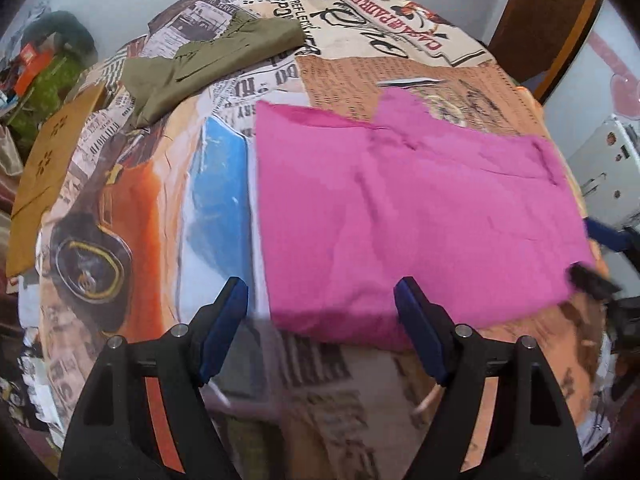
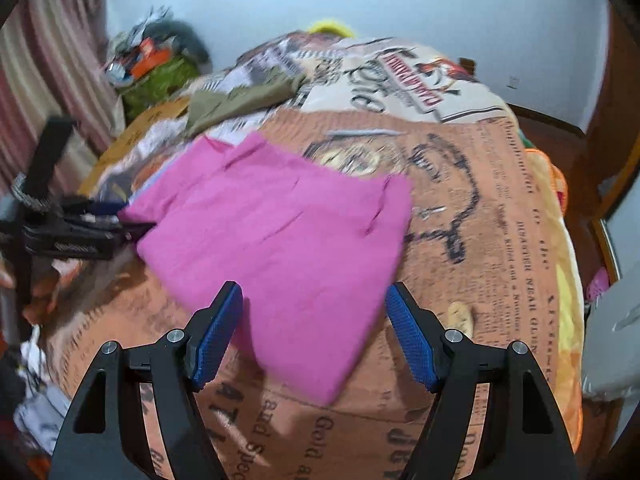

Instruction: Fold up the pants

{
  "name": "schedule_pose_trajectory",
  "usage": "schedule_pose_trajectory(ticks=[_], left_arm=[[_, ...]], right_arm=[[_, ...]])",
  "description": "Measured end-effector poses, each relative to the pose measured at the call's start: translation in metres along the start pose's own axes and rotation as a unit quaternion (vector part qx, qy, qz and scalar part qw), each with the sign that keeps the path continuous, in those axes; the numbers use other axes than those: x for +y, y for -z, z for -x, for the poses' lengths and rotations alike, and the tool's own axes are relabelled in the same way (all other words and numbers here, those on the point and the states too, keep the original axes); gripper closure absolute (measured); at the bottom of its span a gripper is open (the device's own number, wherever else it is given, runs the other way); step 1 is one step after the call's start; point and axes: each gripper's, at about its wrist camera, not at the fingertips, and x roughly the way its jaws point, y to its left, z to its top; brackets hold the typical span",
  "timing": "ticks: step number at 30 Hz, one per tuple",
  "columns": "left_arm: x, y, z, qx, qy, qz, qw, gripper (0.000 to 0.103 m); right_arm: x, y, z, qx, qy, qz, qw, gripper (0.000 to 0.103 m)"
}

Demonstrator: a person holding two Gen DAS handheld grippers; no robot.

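Pink cotton-like cloth, the pants [image 1: 416, 216], lies flat on the printed bedspread [image 1: 352, 80] as a broad, roughly rectangular slab, already doubled at least once: a thick folded edge shows along its near side, and a waistband seam and pocket line run near its far edge. By my reading the first fold is done and the piece is smoothed out; what seems left is another fold or two to bring it to a compact stack, though the pictures cannot show how many layers lie under the top one.

The left gripper [image 1: 320, 312] hangs above the near left corner of the pants with its jaws wide apart and nothing between them. The right gripper [image 2: 314, 316] hangs over the near edge of the pants, jaws likewise spread wide and holding nothing; whether its tips brush the cloth I cannot tell.

Beyond the pants, toward the far left, an olive-green garment [image 1: 208, 64] lies crumpled on the bedspread, well apart from them. Left of the pants, at the bed's edge, sits a tan cardboard sheet [image 1: 48, 160].
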Motion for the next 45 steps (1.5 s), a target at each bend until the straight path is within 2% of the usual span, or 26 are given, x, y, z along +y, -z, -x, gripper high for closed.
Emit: schedule_pose_trajectory(ticks=[4, 8, 10, 14, 19, 22, 27, 29, 32, 38, 42, 45], left_arm=[[0.0, 0.007, 0.006, -0.009, 0.006, 0.013, 0.9999, 0.027], [0.013, 0.004, 0.015, -0.017, 0.026, 0.047, 0.9984, 0.027], [0.019, -0.003, 0.024, -0.034, 0.039, 0.058, 0.997, 0.027], [0.017, -0.022, 0.036, -0.058, 0.033, 0.039, 0.9971, 0.027], [0.0, -0.049, 0.026, -0.06, 0.038, -0.002, 0.9975, 0.028], [-0.011, -0.062, 0.016, -0.063, 0.036, -0.019, 0.9972, 0.033], [-0.022, -0.08, -0.012, -0.041, 0.053, -0.033, 0.9972, 0.049], [-0.022, -0.086, -0.023, -0.031, 0.055, -0.036, 0.9974, 0.053], [-0.022, -0.094, -0.038, -0.017, 0.077, -0.03, 0.9964, 0.055], [-0.024, -0.101, -0.055, -0.008, 0.107, -0.017, 0.9941, 0.064], [-0.027, -0.102, -0.059, -0.01, 0.109, -0.014, 0.9939, 0.073], [-0.025, -0.101, -0.056, -0.018, 0.114, -0.009, 0.9933, 0.079]], right_arm=[[-0.001, 0.007, -0.013, 0.015, 0.005, 0.013, 1.0, 0.031], [-0.014, 0.005, -0.014, 0.022, -0.017, -0.026, 0.999, 0.029], [-0.016, 0.004, -0.01, 0.014, -0.014, -0.034, 0.999, 0.029], [-0.021, -0.003, -0.004, -0.002, -0.009, -0.039, 0.999, 0.029], [-0.034, -0.019, -0.006, -0.02, -0.003, -0.046, 0.999, 0.029], [-0.042, -0.029, -0.011, -0.025, -0.004, -0.051, 0.998, 0.029], [-0.053, -0.041, -0.024, -0.024, -0.008, -0.048, 0.998, 0.03], [-0.056, -0.044, -0.029, -0.023, -0.012, -0.046, 0.999, 0.033], [-0.063, -0.048, -0.038, -0.017, -0.018, -0.047, 0.999, 0.038], [-0.073, -0.048, -0.052, -0.009, -0.039, -0.066, 0.997, 0.045], [-0.076, -0.051, -0.056, -0.008, -0.059, -0.073, 0.996, 0.066], [-0.074, -0.051, -0.056, -0.012, -0.062, -0.065, 0.996, 0.071]])
